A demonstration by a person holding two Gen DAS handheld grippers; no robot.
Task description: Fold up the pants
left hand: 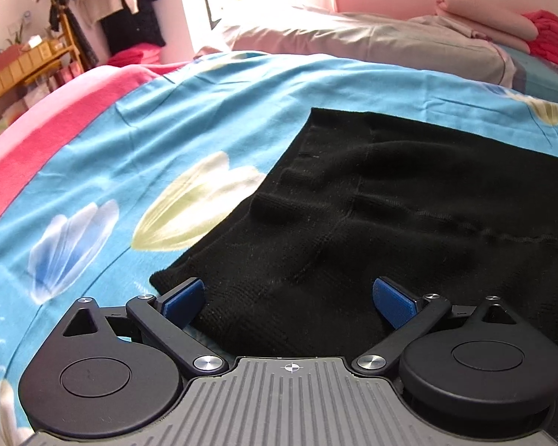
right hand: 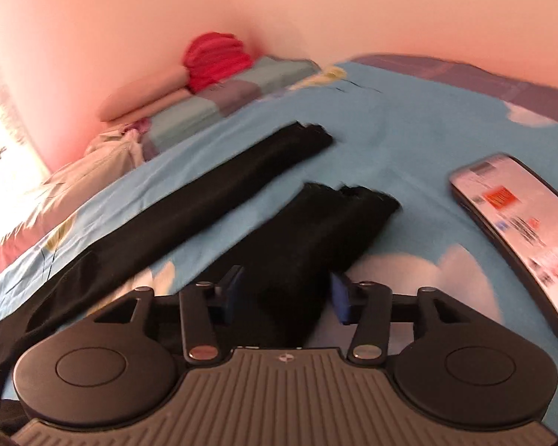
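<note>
Here both grippers' jaws gape over the black pants (left hand: 409,200), whose leg ends (right hand: 353,200) blur.

1. Black knit pants (left hand: 409,200), plain, with a faint ribbed texture.
2. Under the pants, a bright blue bedsheet (left hand: 212,111) printed with pale yellow-green, white and blue shell-like petals.
3. Left of the pants, at the sheet's edge, a pink-red blanket (left hand: 44,137).
4. Beyond the pants, a grey-beige pillow (left hand: 372,41), then peach folded cloth (left hand: 483,15) and red folded cloth (left hand: 550,37).
5. Right of the pants' legs, a dark-framed phone (right hand: 520,230) with a white screen showing orange and red patches.
6. Near the pants, left gripper (left hand: 290,297) and right gripper (right hand: 284,293): black arms, blue pads, grey ribbed body.
</note>
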